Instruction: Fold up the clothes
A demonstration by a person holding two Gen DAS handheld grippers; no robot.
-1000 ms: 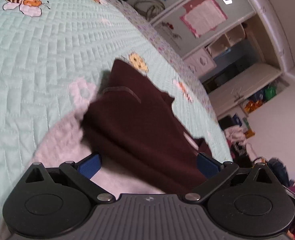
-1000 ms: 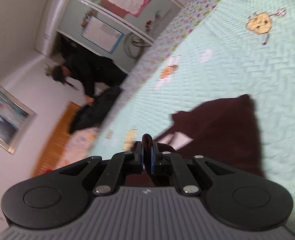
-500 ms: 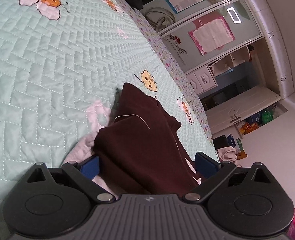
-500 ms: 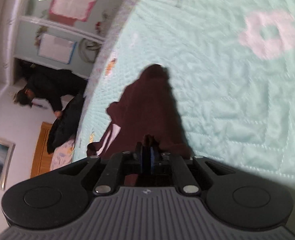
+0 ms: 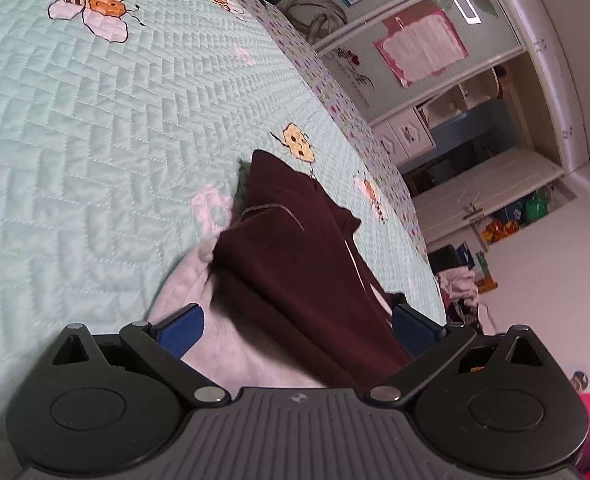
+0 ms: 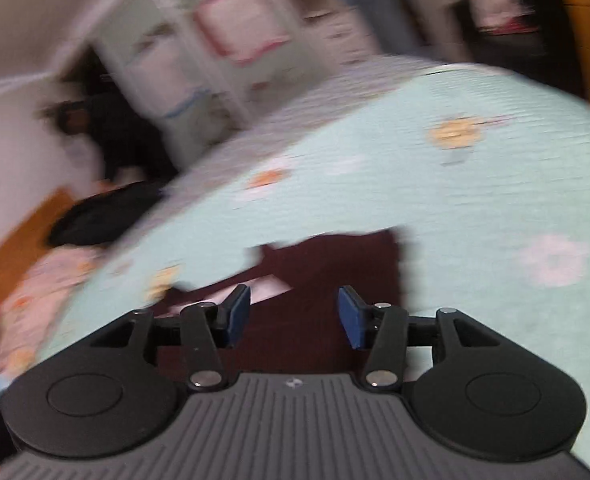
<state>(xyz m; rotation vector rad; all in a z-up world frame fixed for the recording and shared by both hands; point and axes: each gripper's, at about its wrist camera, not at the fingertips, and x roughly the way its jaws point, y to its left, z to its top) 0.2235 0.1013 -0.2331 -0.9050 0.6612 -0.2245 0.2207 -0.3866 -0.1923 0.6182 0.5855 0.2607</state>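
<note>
A dark maroon garment (image 5: 295,264) lies on the mint quilted bedspread (image 5: 95,128), bunched in overlapping layers, not spread flat, with a hem seam showing across its upper layer and a pale inner patch near its right edge. In the left wrist view it runs from the centre toward 5 o'clock, resting partly on a pale pinkish cloth (image 5: 223,344) that spreads toward 7 o'clock under the left gripper (image 5: 295,324). That gripper's blue pads stand wide apart on either side of the maroon cloth, gripping nothing. The right wrist view is blurred by motion, but the right gripper (image 6: 294,316) is plainly released too, its pads spread above the same garment (image 6: 327,268), which sits at about 6 o'clock below a printed flower (image 6: 455,132) on the spread. Judging by the stacked layers and the fairly straight far edge, at least one fold looks to be in place; the outline at the left remains ragged, with a flap and the pale patch sticking out, so squaring and further folding probably remain. Whether the pale cloth is folded or merely heaped cannot be told from here.
</note>
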